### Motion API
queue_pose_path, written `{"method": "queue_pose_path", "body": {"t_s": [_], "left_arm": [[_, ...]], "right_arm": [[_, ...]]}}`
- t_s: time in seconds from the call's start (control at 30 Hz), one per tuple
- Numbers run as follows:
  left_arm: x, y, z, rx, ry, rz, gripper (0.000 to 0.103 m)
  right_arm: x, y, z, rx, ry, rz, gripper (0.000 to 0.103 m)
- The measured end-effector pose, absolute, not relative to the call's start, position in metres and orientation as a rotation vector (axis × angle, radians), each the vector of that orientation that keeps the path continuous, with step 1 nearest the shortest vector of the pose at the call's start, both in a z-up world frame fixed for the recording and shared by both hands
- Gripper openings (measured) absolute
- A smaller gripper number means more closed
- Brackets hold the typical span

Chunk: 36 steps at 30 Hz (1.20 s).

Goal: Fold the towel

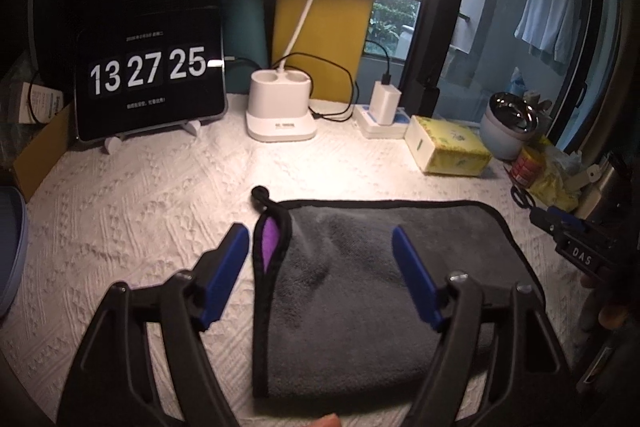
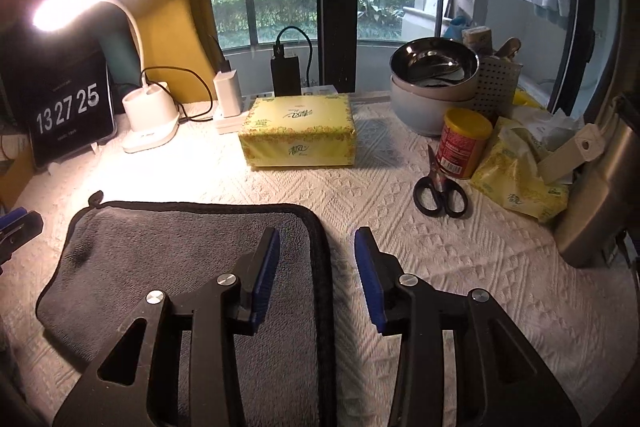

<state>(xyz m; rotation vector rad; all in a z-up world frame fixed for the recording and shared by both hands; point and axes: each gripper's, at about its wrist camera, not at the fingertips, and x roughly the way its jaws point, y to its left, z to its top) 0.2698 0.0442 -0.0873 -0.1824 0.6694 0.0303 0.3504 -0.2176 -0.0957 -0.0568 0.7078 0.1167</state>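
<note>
A grey towel (image 1: pixel 360 279) with black trim lies folded on the white textured table cover (image 1: pixel 140 219). A purple inner side shows at its left edge. My left gripper (image 1: pixel 320 239) is open and empty above the towel's left edge, one blue finger on each side of that edge. In the right wrist view the towel (image 2: pixel 180 259) lies at lower left. My right gripper (image 2: pixel 316 239) is open and empty, straddling the towel's right edge. The right gripper also shows at the right of the left wrist view (image 1: pixel 576 247).
A tablet clock (image 1: pixel 148 83), lamp base (image 1: pixel 280 111), charger (image 1: pixel 384 107) and yellow tissue box (image 2: pixel 298 131) stand along the back. Scissors (image 2: pixel 440 187), a red can (image 2: pixel 464 143), bowls (image 2: pixel 434 83) and a tissue pack (image 2: pixel 516 171) crowd the right.
</note>
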Motion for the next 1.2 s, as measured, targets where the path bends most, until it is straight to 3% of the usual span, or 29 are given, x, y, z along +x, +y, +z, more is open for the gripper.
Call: {"method": "queue_pose_path", "body": {"t_s": [1.2], "left_arm": [[0.128,0.034,-0.05,-0.159,0.542,0.015,0.076]], "right_arm": [[0.217,-0.222,-0.058,-0.071,0.582,0.133,0.041]]}}
